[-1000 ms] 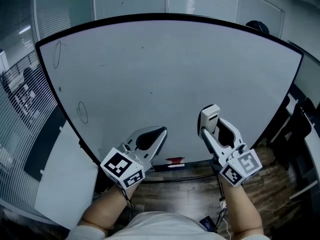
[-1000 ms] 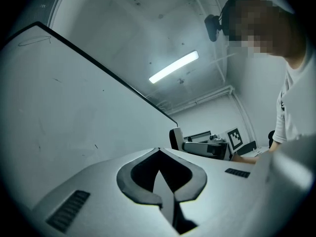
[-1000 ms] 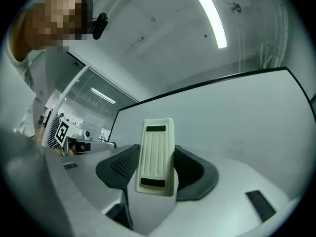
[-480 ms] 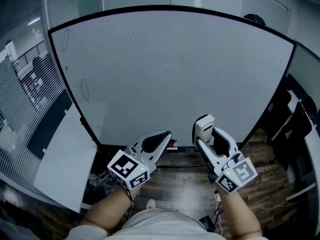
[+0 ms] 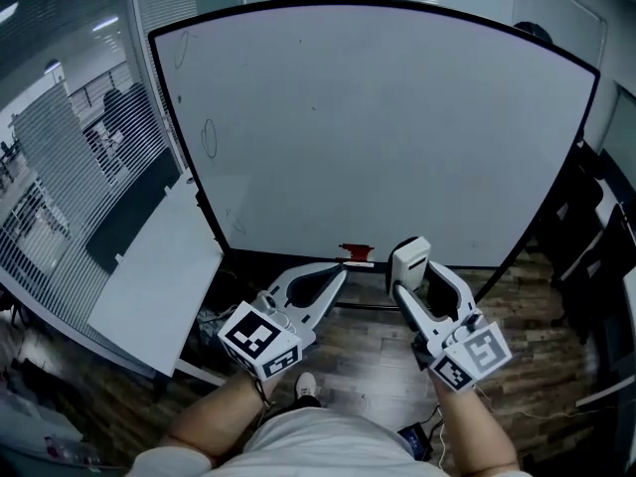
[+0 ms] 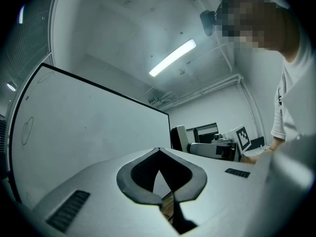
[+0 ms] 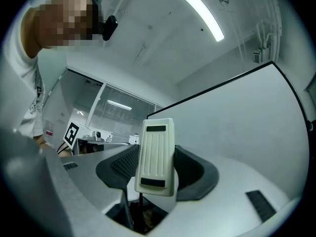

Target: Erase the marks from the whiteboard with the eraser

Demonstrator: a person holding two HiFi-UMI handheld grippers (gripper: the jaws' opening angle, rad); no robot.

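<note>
The whiteboard [image 5: 397, 127] stands upright ahead, black-framed, with faint oval marks [image 5: 209, 139] near its left edge and another at the top left [image 5: 181, 52]. In the left gripper view the whiteboard [image 6: 89, 127] shows at the left with an oval mark [image 6: 27, 131]. My right gripper [image 5: 409, 266] is shut on the white eraser [image 5: 409, 257], held below the board's lower edge; the eraser [image 7: 156, 156] stands upright between the jaws. My left gripper [image 5: 333, 274] is shut with nothing in it, its tips [image 6: 159, 152] meeting.
A red item [image 5: 356, 253] sits on the board's bottom ledge. A white panel [image 5: 149, 276] leans at the left beside a glass wall with blinds. Dark chairs [image 5: 596, 256] stand at the right. Wooden floor [image 5: 368, 336] lies below.
The view has shifted: the whiteboard has moved right and up in the head view. Both grippers now sit lower relative to the board, below its bottom edge.
</note>
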